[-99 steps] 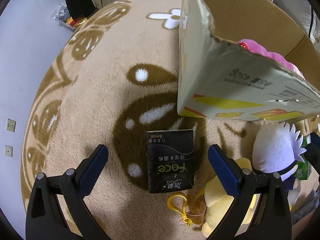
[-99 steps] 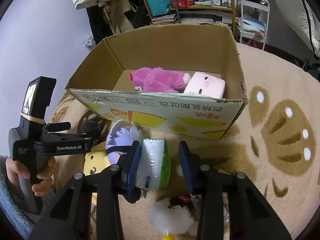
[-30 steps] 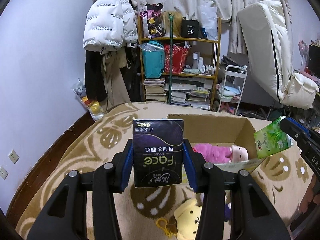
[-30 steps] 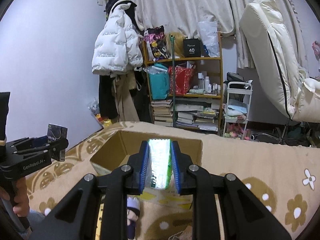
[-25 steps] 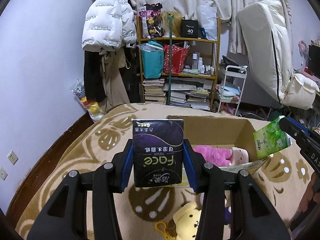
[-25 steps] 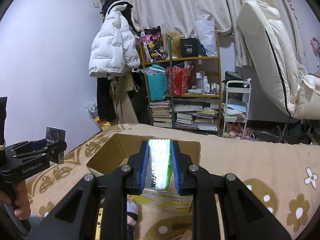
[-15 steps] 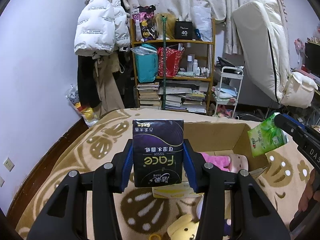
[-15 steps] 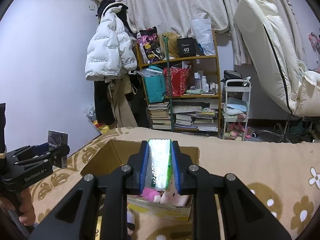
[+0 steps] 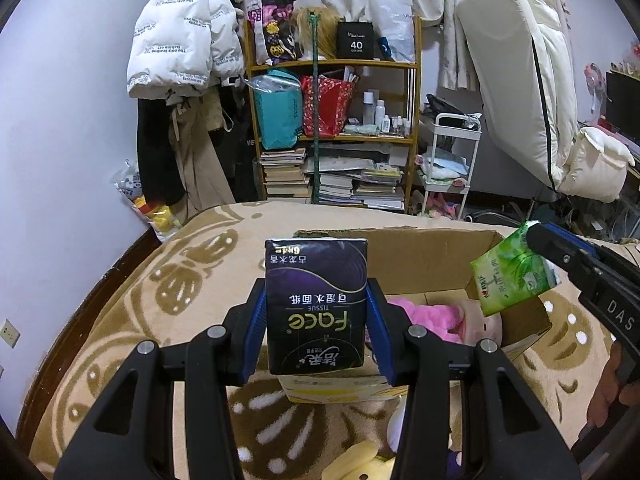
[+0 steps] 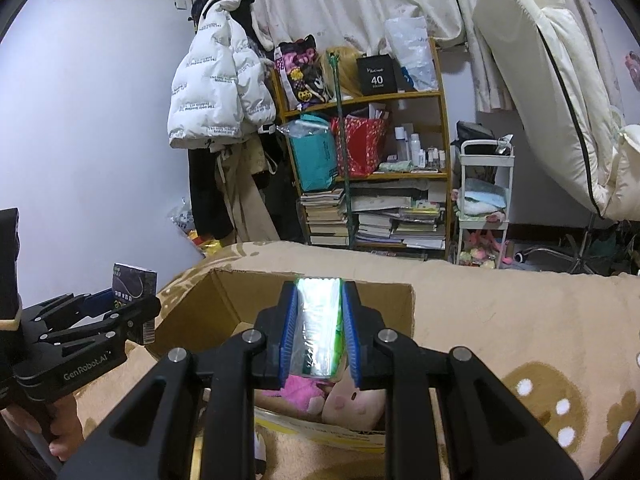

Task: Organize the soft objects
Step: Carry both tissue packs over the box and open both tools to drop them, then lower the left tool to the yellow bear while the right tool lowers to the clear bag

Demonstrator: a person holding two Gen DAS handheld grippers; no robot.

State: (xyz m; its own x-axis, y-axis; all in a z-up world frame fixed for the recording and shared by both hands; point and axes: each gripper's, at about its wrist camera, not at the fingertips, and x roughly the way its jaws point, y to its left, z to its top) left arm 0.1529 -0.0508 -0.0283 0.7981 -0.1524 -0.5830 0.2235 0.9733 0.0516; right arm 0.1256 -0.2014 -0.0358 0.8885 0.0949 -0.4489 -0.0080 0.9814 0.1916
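— Left gripper [image 9: 316, 330]?
— Clamped on black pack [image 9: 316, 304], held high, near side of box [image 9: 424, 264]

— Right gripper [image 10: 319, 322]?
— Squeezed on green pack [image 10: 319, 328], above box [image 10: 224, 304], over pink plush [image 10: 298, 392]

— Best way on?
— Probably carried over bare floor of box, lowered beside plush, then released one by one to avoid collision

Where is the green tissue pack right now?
The green tissue pack is clamped in the right gripper, held above the open cardboard box. In the left wrist view it shows at the right, over the box's right corner.
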